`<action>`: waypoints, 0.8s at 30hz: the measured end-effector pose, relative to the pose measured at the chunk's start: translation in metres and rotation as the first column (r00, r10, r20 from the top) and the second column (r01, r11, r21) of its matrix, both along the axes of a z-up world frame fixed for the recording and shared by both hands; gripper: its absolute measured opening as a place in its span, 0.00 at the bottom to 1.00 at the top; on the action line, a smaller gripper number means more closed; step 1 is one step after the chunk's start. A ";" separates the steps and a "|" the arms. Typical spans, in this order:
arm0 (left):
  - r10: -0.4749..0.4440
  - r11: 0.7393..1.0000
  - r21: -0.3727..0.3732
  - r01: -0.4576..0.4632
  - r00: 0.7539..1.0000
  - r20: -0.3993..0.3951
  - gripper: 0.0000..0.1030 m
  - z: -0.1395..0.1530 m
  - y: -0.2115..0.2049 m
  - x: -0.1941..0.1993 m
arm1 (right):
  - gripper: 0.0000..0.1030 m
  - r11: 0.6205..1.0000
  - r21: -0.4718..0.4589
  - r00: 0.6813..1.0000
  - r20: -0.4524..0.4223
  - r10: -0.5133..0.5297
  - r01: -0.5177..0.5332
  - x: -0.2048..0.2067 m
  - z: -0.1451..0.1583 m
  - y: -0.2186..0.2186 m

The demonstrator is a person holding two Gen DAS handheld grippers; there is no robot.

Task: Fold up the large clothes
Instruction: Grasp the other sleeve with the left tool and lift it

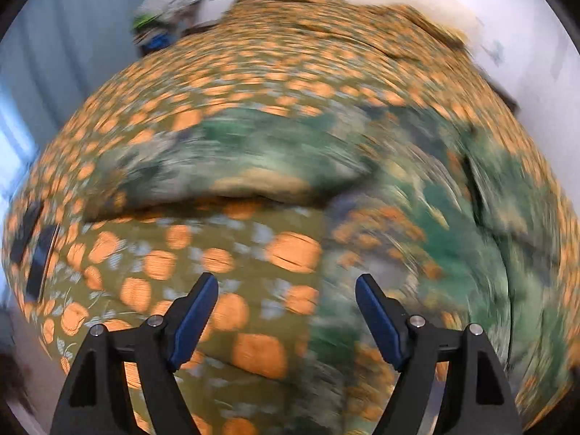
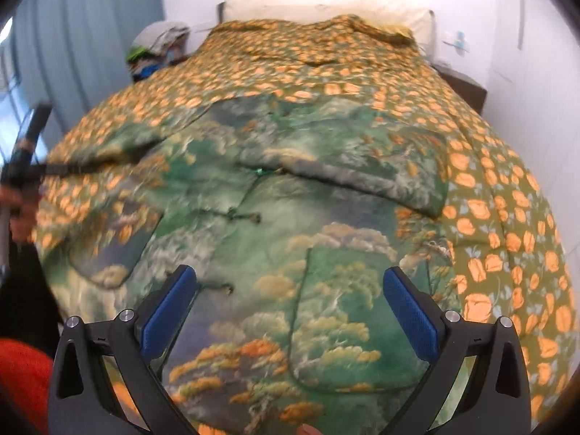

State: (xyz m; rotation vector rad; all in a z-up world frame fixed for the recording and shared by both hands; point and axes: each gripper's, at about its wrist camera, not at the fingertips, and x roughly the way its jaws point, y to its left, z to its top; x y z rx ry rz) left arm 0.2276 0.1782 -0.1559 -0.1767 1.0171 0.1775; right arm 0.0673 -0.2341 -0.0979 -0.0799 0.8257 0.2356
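A padded jacket [image 2: 290, 217] printed with green trees and clouds lies front up on the bed, its toggle buttons [image 2: 253, 217] down the middle. One sleeve [image 2: 362, 166] is folded across the chest; the other side trails off to the left. My right gripper [image 2: 290, 272] hovers open over the jacket's lower hem with nothing between its blue pads. The left wrist view is heavily blurred. There, my left gripper [image 1: 286, 281] stands open and empty above the quilt, at the jacket's [image 1: 453, 199] left edge.
An olive quilt [image 2: 507, 217] with orange flowers covers the whole bed. Pale pillows [image 2: 326, 7] lie at the head, beside a heap of clothes [image 2: 159, 43] at the back left. A hand [image 2: 20, 210] with a dark tool is at the left edge. Two dark flat objects [image 1: 36, 253] rest on the quilt.
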 end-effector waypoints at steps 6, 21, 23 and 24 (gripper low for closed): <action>0.226 0.951 -0.214 -0.224 0.974 -0.016 0.78 -0.004 0.125 0.029 | 1.00 1.000 -0.018 1.000 0.001 0.026 -0.026 -0.007 0.003 0.015; 0.614 0.707 -0.364 -0.606 0.782 -0.108 0.15 -0.071 0.255 0.053 | 1.00 0.988 -0.077 0.991 -0.018 0.130 -0.131 -0.017 0.005 0.060; 0.598 0.751 -0.313 -0.581 0.800 -0.048 0.12 -0.051 0.246 0.053 | 1.00 0.987 -0.074 0.990 -0.017 0.138 -0.139 -0.019 0.005 0.062; 0.571 0.795 -0.250 -0.552 0.821 0.004 0.11 -0.031 0.234 0.054 | 1.00 0.987 -0.071 0.990 -0.017 0.140 -0.141 -0.020 0.005 0.062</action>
